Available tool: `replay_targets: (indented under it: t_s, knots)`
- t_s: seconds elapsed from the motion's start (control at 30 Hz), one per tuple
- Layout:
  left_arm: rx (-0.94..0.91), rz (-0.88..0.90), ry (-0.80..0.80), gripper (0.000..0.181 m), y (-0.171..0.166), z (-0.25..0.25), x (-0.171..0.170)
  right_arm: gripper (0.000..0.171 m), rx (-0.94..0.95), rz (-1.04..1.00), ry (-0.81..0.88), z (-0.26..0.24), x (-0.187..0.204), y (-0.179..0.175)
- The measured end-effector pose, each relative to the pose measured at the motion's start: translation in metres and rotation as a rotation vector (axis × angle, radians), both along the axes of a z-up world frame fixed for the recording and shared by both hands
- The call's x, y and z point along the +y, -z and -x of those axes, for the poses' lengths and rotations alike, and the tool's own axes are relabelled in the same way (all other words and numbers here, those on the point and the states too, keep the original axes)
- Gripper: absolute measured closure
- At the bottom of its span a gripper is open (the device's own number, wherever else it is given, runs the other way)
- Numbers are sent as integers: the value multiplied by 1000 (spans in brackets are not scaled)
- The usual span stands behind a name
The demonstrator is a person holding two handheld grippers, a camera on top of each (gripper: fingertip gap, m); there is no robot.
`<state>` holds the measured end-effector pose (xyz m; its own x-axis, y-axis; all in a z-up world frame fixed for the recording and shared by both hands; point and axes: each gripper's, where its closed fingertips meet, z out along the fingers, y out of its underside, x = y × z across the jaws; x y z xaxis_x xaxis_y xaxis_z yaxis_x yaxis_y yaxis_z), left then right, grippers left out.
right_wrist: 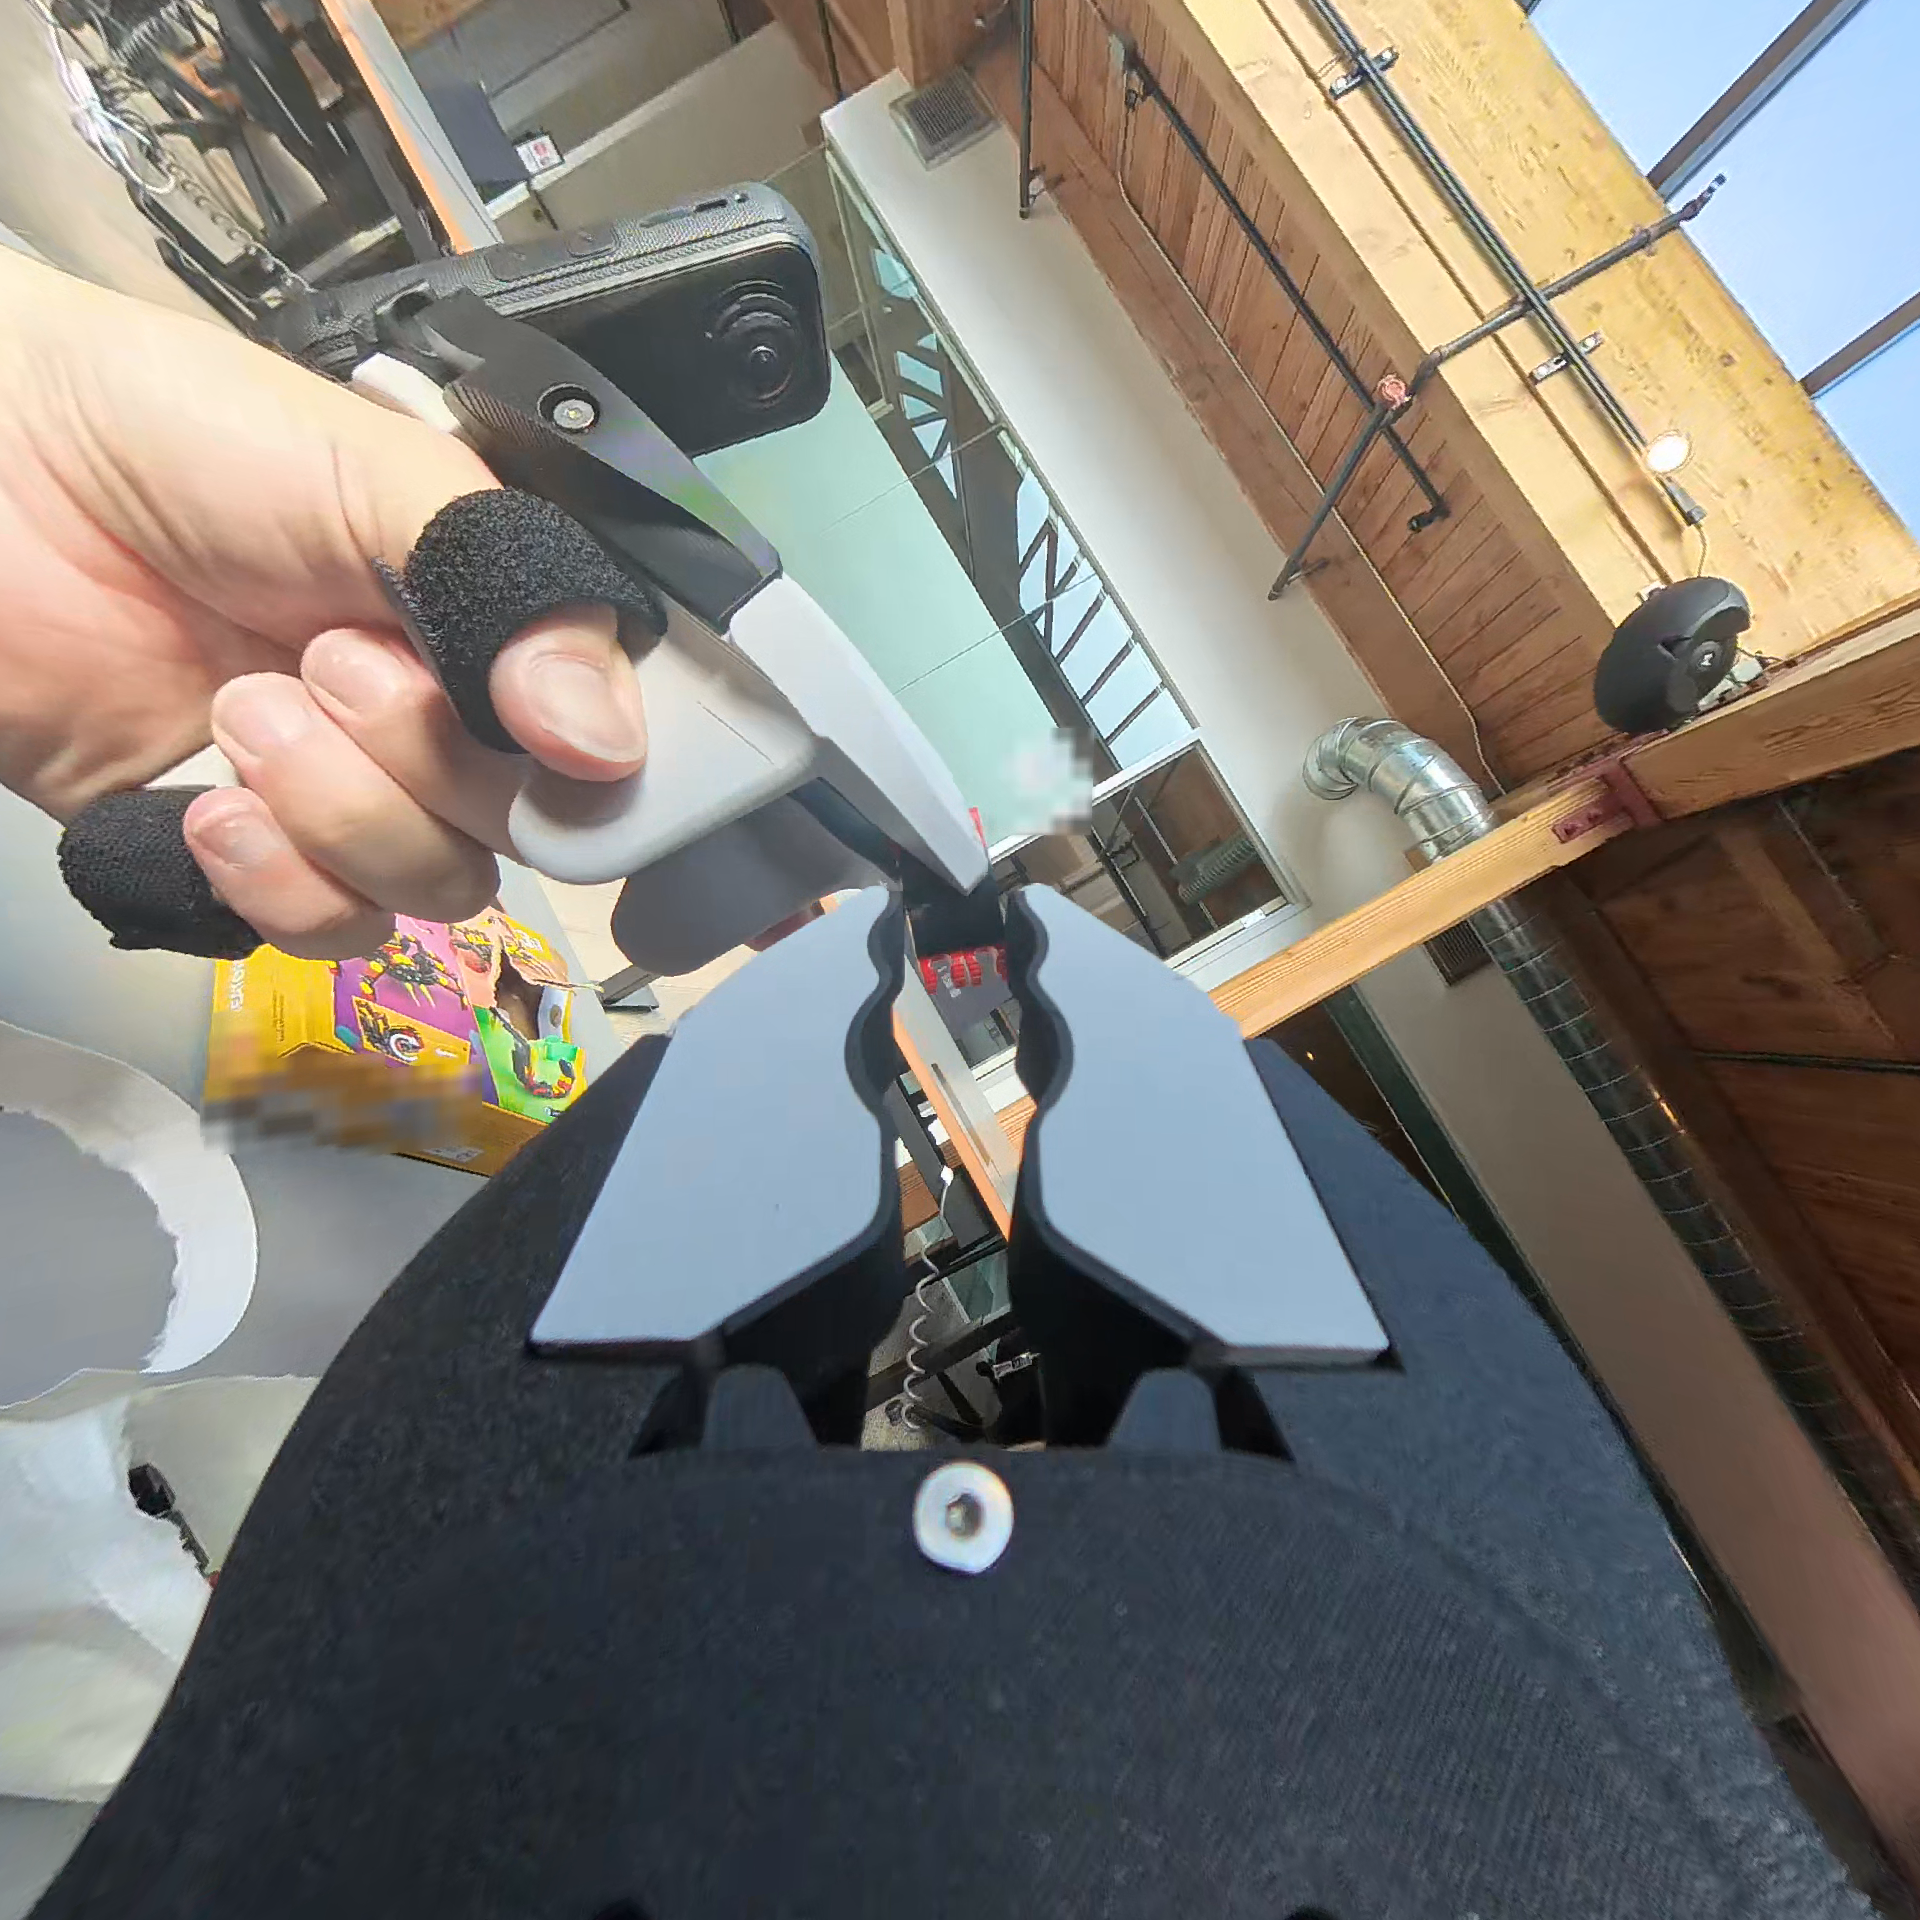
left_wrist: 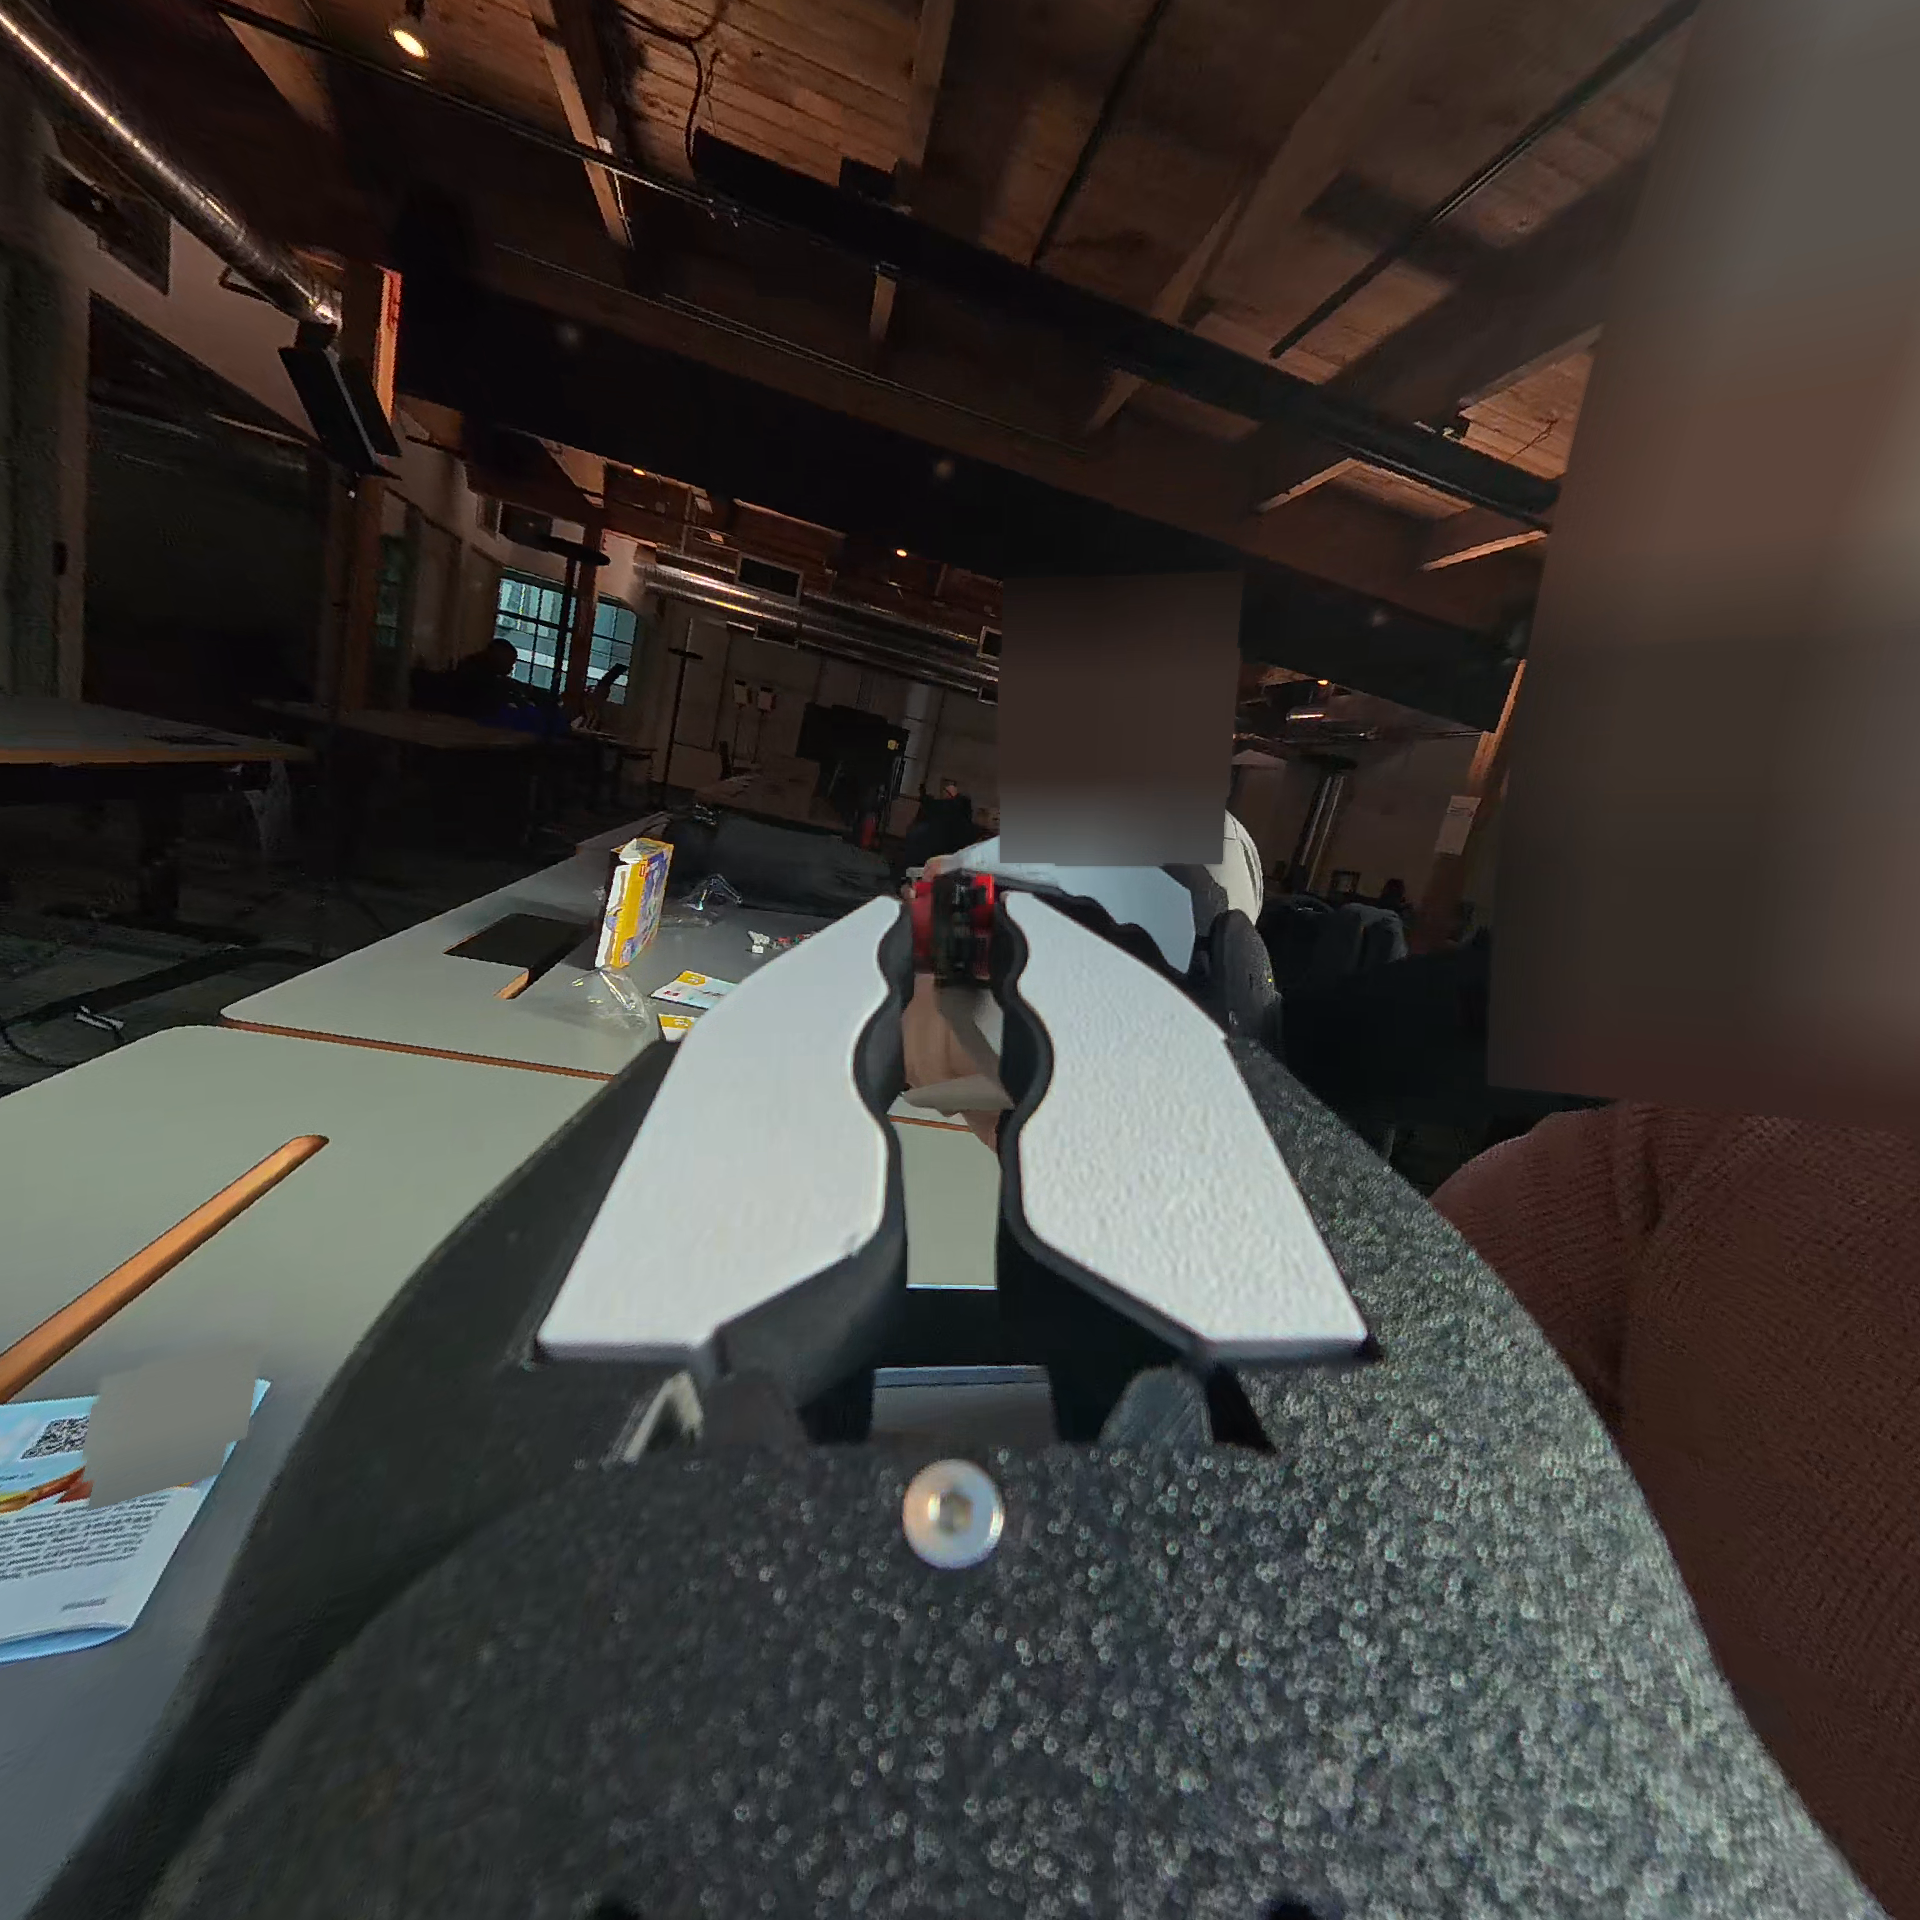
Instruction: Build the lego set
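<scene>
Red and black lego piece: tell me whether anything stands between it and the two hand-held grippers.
Nothing visible does. The left hand-held gripper already clamps the red and black lego piece at its fingertips. In the right wrist view the piece sits right at the tips of the right hand-held gripper, with no object between.

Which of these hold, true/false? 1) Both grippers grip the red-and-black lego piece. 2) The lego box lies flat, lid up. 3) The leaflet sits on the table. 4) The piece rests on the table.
1) True: the left gripper and right gripper both close on the red-and-black lego piece.
2) False: the lego box stands on end.
3) True: the leaflet lies on the table.
4) False: it is held in the air.
</scene>
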<state>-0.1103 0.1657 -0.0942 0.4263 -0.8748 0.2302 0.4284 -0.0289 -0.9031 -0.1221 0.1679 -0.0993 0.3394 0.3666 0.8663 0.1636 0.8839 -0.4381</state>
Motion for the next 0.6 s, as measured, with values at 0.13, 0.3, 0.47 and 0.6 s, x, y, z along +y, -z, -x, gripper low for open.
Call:
replay_targets:
  t_s: [0.13, 0.3, 0.47, 0.6]
  knots:
    - [14, 7, -5, 168, 1, -1, 1, 155, -37, 3, 0, -1, 1, 2]
    - [-6, -58, -36, 168, -9, 11, -1, 155, -49, 30, -42, -3, 2, 4]
    - [148, -86, -6, 169, -3, 9, -8, 155, -91, 3, -43, -1, -1, 9]
    - [188, -75, 6, 169, 2, 8, -8, 155, -106, -19, -32, 1, -2, 11]
